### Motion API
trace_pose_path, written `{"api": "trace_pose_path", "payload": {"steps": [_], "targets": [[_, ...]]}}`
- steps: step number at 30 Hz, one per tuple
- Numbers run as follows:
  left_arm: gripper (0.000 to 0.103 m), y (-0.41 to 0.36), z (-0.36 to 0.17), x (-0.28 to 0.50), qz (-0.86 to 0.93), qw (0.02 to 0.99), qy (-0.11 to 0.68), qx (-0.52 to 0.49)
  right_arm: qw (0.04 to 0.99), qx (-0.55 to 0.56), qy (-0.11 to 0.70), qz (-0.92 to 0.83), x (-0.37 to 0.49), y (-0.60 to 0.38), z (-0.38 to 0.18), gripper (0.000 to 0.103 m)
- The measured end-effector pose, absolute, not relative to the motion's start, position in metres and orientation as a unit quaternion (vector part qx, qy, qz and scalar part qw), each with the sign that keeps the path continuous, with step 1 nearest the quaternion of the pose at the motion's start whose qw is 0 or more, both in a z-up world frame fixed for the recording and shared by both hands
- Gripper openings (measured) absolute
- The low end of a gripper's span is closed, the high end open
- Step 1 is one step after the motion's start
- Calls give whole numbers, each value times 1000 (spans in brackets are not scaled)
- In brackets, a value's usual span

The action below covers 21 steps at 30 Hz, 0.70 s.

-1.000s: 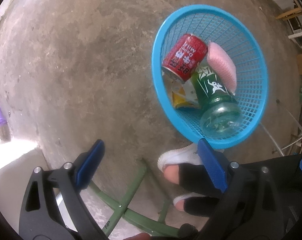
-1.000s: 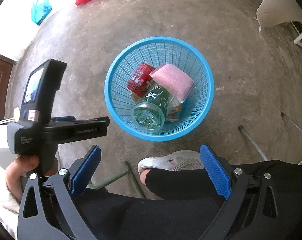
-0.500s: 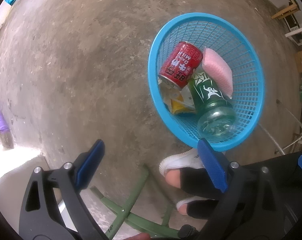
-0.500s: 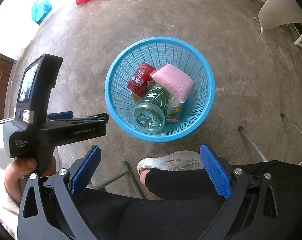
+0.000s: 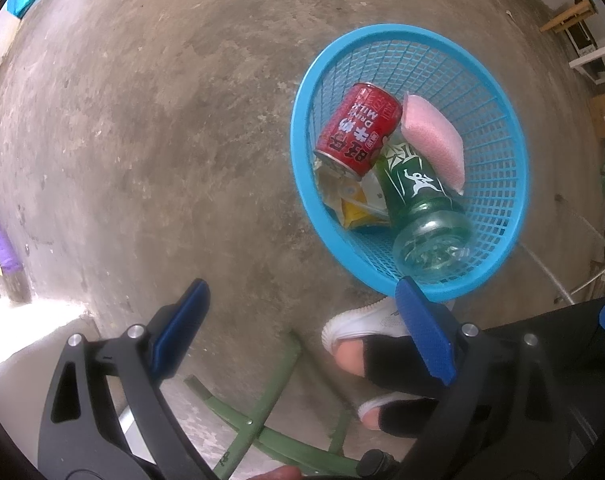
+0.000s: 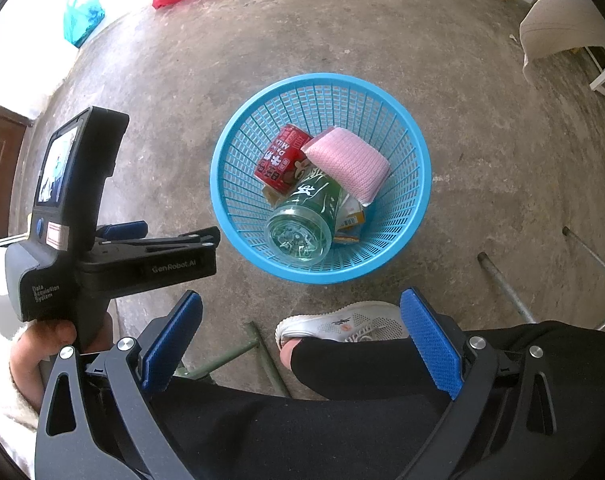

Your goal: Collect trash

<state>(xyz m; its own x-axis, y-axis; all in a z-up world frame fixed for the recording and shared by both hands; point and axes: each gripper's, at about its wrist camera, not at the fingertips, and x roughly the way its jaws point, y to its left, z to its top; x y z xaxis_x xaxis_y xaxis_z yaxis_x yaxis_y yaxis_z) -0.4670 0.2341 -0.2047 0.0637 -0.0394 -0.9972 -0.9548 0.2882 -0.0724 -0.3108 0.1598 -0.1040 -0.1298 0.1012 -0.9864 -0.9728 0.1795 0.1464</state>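
Floor (image 6: 482,100): bare grey concrete, filling the ground ahead of both sets of fingers.
Person's legs (image 6: 382,420): black trousers across the bottom of the right wrist view, behind and under the right fingers; a white shoe (image 6: 342,326) sits between the fingers and the basket.
Basket (image 6: 418,184): blue mesh, round, standing upright on the floor straight ahead of the right fingers and centred between them; in the left wrist view (image 5: 514,152) it lies ahead and off toward the right-hand finger, whose tip overlaps the near rim.
Left gripper (image 5: 302,304): empty, blue pads spread wide apart, held above the floor short of the basket. In the right wrist view its black body with a small screen shows to the left (image 6: 114,240), gripped from below by a hand (image 6: 50,340).
Right gripper (image 6: 302,316): empty too, fingers spread wide, hanging above the legs and short of the basket.
Green bottle (image 6: 306,216): lying tilted in the basket, its base toward the fingers, resting over the other trash.
Pink sponge (image 6: 348,164): on top, touching the bottle, on the far right side of the pile.
Red can (image 6: 280,158): on its side, left of the sponge, touching the bottle.
Yellow wrapper (image 5: 358,212): under the can and bottle, at the basket bottom.
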Motion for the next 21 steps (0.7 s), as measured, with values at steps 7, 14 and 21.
{"api": "trace_pose_path", "payload": {"steps": [7, 14, 21], "targets": [[90, 233, -206, -464, 392, 577, 561, -445, 530, -391, 556, 507, -311, 160, -104, 96], [90, 231, -207, -461, 383, 579, 566, -444, 530, -390, 557, 507, -310, 160, -104, 96], [90, 231, -208, -461, 384, 576, 566, -447, 530, -391, 557, 507, -310, 159, -104, 96]]}}
